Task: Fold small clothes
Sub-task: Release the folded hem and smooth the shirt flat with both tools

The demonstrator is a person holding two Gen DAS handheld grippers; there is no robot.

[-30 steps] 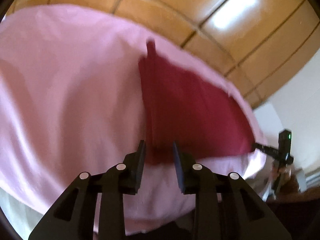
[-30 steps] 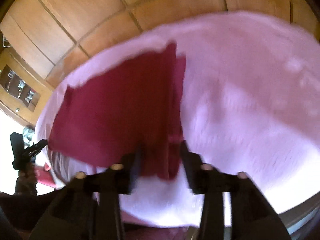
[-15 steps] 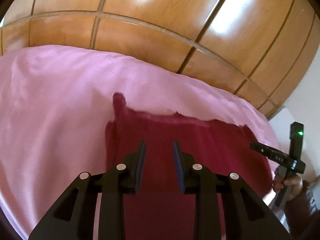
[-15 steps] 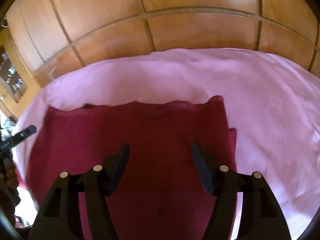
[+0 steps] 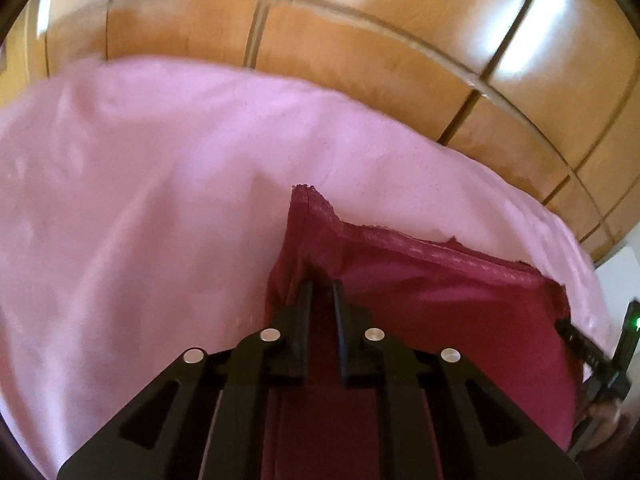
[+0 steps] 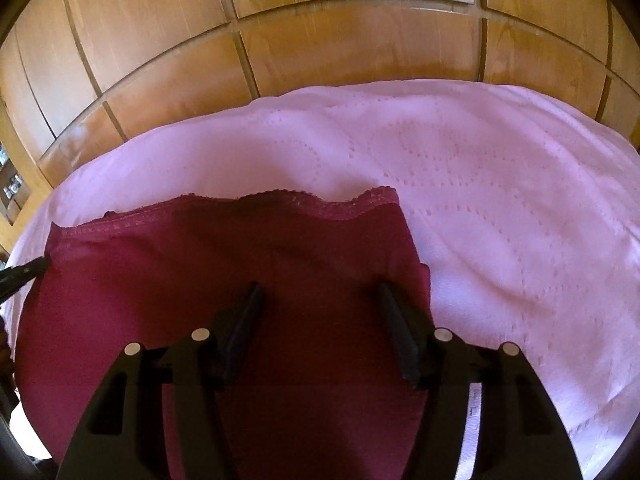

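Garment: maroon, lace-trimmed, flat on pink bed sheet. Left gripper fingers nearly closed, pinching its left edge fold; right gripper fingers wide open above the cloth. Grab both layers, lift evenly, avoid the sheet.

Pink bedspread with dotted embossed pattern, glossy wood-panelled wardrobe doors behind it, bright light glare on the panels, white wall at right
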